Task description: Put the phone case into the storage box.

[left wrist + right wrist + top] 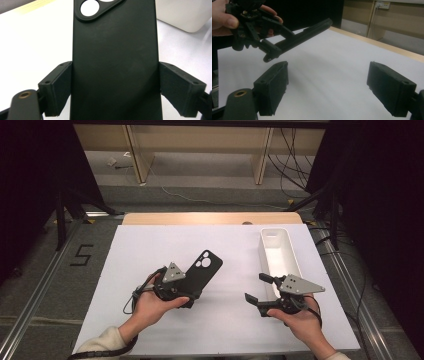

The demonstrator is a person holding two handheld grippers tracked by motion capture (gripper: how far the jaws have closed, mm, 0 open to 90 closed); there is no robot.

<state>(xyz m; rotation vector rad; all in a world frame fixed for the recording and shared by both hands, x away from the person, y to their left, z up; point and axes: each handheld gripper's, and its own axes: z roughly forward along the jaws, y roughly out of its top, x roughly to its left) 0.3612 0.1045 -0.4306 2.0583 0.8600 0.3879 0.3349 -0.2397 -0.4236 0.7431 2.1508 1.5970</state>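
1. The table, under a white sheet, is carrying all the work; a white bin is standing at its right side, long axis running away from the person.
2. The bin is lying open at the top. As far as the high view is showing, nothing is lying inside it.
3. The case, a black phone case with a camera cutout at its far end, is being held just above the sheet, left of centre and well apart from the bin.
4. The left gripper is clamping the case across its width, one jaw pressing on each long edge near the lower end.
5. The right gripper is hovering near the bin's near end, jaws spread wide with nothing between them.
6. Judged step: carrying the case to the bin. For a clean result:
   - Keep the clamp steady; the grip is sitting low, so the far end is liable to sag.
   - Align the case lengthwise with the bin before lowering.
   - Keep the right gripper clear of the path, or ready to steady the bin.
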